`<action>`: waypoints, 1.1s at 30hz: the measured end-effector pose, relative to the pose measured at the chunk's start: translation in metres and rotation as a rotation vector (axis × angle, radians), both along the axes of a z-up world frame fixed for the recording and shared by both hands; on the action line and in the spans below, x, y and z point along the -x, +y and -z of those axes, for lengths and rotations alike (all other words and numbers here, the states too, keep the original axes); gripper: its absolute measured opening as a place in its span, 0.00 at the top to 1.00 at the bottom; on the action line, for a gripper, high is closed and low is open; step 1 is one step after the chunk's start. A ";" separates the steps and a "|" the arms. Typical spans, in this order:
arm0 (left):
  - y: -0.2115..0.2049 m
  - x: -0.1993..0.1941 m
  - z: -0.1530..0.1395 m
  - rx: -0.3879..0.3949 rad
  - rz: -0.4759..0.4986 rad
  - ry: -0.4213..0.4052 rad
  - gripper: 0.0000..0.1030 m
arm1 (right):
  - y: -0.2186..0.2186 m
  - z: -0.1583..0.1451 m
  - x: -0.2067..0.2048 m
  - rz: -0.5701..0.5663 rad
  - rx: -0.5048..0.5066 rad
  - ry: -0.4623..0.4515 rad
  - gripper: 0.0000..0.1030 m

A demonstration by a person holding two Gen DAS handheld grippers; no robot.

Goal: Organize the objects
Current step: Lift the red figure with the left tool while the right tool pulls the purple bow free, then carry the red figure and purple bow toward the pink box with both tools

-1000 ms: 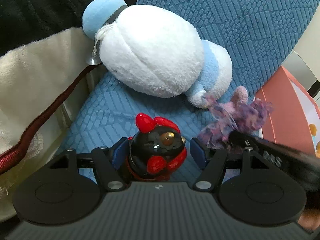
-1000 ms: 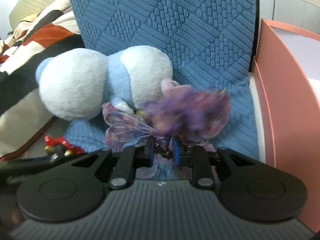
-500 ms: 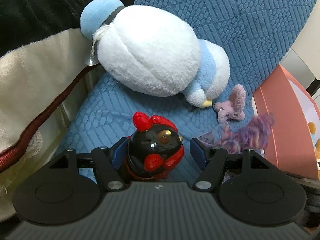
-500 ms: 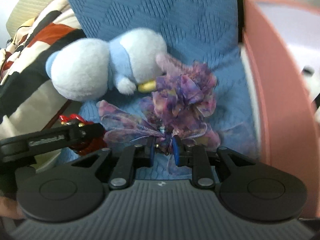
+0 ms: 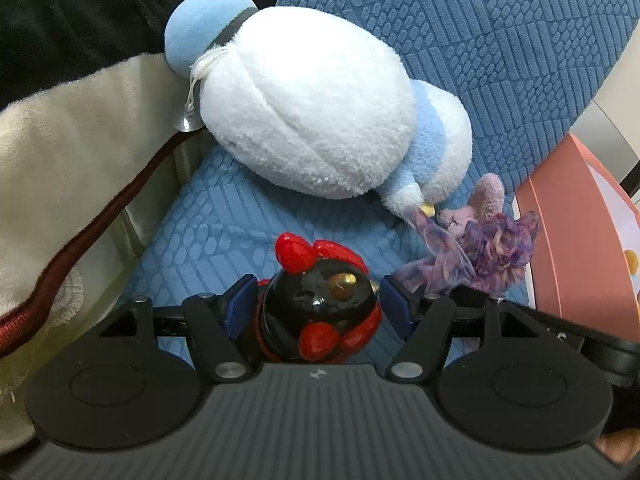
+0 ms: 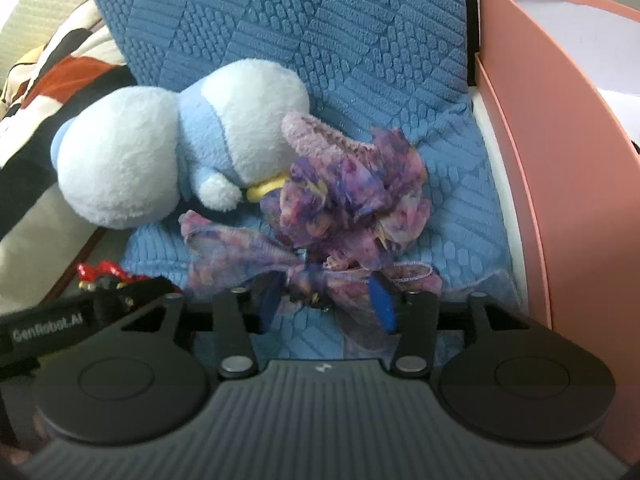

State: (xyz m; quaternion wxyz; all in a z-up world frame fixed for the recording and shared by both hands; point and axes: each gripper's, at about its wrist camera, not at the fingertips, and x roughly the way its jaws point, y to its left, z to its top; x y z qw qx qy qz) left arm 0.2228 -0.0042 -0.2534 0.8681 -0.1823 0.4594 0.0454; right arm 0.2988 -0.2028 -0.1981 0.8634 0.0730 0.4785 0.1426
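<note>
At the far left a striped fleece blanket (image 5: 60, 128), black over cream with a dark red edge, is bunched against the side of the blue textured cushion (image 5: 500, 40), and the same blanket shows at the left edge of the right wrist view (image 6: 52, 80). Next to it a white and light-blue plush toy (image 5: 312, 120) lies on its side on the cushion seat, its blue cap touching the blanket and a small metal bell hanging at its neck; the right wrist view shows the plush (image 6: 160, 152) with a yellow beak or foot near the purple fabric. In front of the plush, the left gripper (image 5: 316, 312) sits low over the seat with its blue pads set on either side of a glossy black chicken figurine (image 5: 320, 312) with a red comb and wattles; the left pad touches the figurine, and whether the right pad presses it cannot be told. In the right wrist view only the red comb of the figurine (image 6: 100, 274) shows behind the left gripper's black body. Further right a purple ruffled fabric ornament (image 5: 480, 256) rests on the seat just beside the plush, with a small lilac plush piece (image 5: 486, 196) touching it. The right gripper (image 6: 326, 300) has its jaws parted widely, the ornament's ribbon tails (image 6: 328, 280) lying loose between the blue pads, the ruffled bulk (image 6: 352, 200) ahead of them. At the far right stands a salmon-pink box wall (image 6: 552, 160), just beside the cushion.
</note>
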 end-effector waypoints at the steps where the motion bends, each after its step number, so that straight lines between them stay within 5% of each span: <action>1: 0.001 -0.001 0.001 0.010 -0.002 0.004 0.30 | 0.001 0.001 -0.001 -0.002 0.008 -0.007 0.42; 10: 0.000 -0.004 0.003 -0.024 0.001 0.013 0.30 | 0.017 0.015 -0.016 -0.044 0.068 -0.027 0.43; 12: -0.002 -0.003 0.003 -0.038 0.007 0.016 0.30 | 0.020 0.015 -0.015 -0.055 0.089 -0.047 0.56; 15: -0.002 -0.001 0.003 -0.039 0.009 0.016 0.30 | 0.022 0.011 -0.013 -0.056 0.104 -0.062 0.63; 24: -0.005 0.001 0.003 -0.058 0.006 0.029 0.28 | 0.013 -0.007 0.009 -0.081 0.064 -0.068 0.64; 33: -0.013 0.008 0.000 -0.095 0.023 -0.005 0.38 | 0.005 -0.014 0.031 -0.091 0.062 -0.067 0.64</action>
